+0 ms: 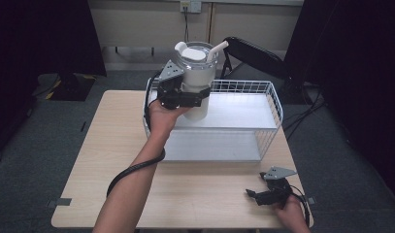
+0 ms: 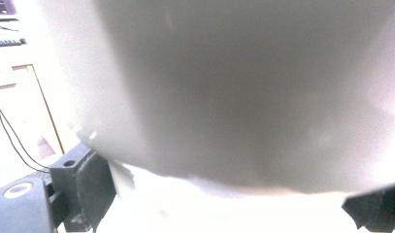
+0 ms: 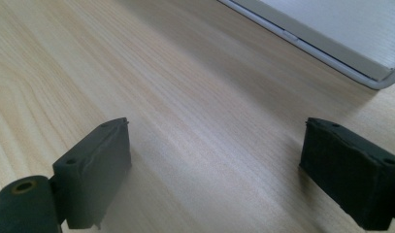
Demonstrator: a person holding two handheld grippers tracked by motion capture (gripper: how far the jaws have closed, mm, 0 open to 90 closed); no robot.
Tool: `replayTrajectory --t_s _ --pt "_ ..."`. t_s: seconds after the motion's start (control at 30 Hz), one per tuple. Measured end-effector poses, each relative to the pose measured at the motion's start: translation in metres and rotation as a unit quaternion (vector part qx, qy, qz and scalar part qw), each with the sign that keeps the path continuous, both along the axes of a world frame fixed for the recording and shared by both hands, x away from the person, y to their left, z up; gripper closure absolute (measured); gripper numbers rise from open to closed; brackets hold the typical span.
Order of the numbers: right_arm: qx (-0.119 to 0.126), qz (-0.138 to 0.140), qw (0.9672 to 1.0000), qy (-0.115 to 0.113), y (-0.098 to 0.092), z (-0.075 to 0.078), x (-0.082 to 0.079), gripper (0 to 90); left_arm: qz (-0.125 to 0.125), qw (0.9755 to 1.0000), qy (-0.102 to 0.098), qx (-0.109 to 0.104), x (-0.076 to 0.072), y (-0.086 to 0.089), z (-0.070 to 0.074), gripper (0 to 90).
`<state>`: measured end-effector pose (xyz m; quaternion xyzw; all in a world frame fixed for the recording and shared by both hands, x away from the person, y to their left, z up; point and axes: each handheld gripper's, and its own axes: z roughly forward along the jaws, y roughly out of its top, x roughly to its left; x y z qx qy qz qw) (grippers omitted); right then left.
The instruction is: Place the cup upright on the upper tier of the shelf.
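Your left gripper point(image 1: 192, 97) is clamped around the lower body of the white tumbler point(image 1: 197, 77), holding it up in the air above the left end of the wire basket point(image 1: 275, 104). The tumbler sits roughly upright, with its clear lid point(image 1: 201, 50) and white straw point(image 1: 217, 49) on top. In the left gripper view the cup's wall point(image 2: 243, 87) sits right up against the camera. Your right gripper point(image 1: 257, 195) rests low over the table point(image 1: 205, 194) near the front right corner, jaws spread wide with nothing between them, well apart from the basket.

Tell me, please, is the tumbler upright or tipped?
Upright: the tumbler is held by the left tool above the basket, lid up, straw slanting.
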<state>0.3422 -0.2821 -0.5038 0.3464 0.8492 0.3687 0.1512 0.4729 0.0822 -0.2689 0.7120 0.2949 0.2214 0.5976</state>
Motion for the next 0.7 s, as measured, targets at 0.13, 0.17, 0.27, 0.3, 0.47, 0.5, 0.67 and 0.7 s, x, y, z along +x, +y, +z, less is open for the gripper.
replayTrajectory --t_s 0.13,0.17,0.27,0.3,0.47,0.5,0.67,0.7 --pt "0.000 0.000 1.0000 0.000 0.000 0.000 0.000 10.1 -0.004 0.9999 0.015 -0.001 0.001 0.002 0.000 8.1" --pt "0.000 0.000 1.0000 0.000 0.000 0.000 0.000 10.1 -0.004 0.9999 0.015 -0.001 0.001 0.002 0.000 8.3" --pt "0.000 0.000 1.0000 0.000 0.000 0.000 0.000 10.1 -0.003 0.9998 0.019 -0.008 0.000 0.003 -0.003 7.9" --pt "0.000 0.000 1.0000 0.000 0.000 0.000 0.000 10.1 -0.003 0.9997 0.022 -0.009 0.000 0.003 -0.004 7.7" --pt "0.000 0.000 1.0000 0.000 0.000 0.000 0.000 10.1 -0.006 0.9994 0.031 -0.017 -0.001 0.006 -0.008 7.3" --pt "0.000 0.000 1.0000 0.000 0.000 0.000 0.000 10.1 -0.005 0.9994 0.032 -0.016 -0.002 0.006 -0.009 7.4" --pt "0.000 0.000 1.0000 0.000 0.000 0.000 0.000 10.2 -0.006 0.9994 0.034 -0.005 -0.006 0.011 -0.013 8.2" --pt "0.000 0.000 1.0000 0.001 0.000 0.000 0.000 10.2 -0.005 0.9994 0.033 -0.004 -0.007 0.012 -0.014 8.6"
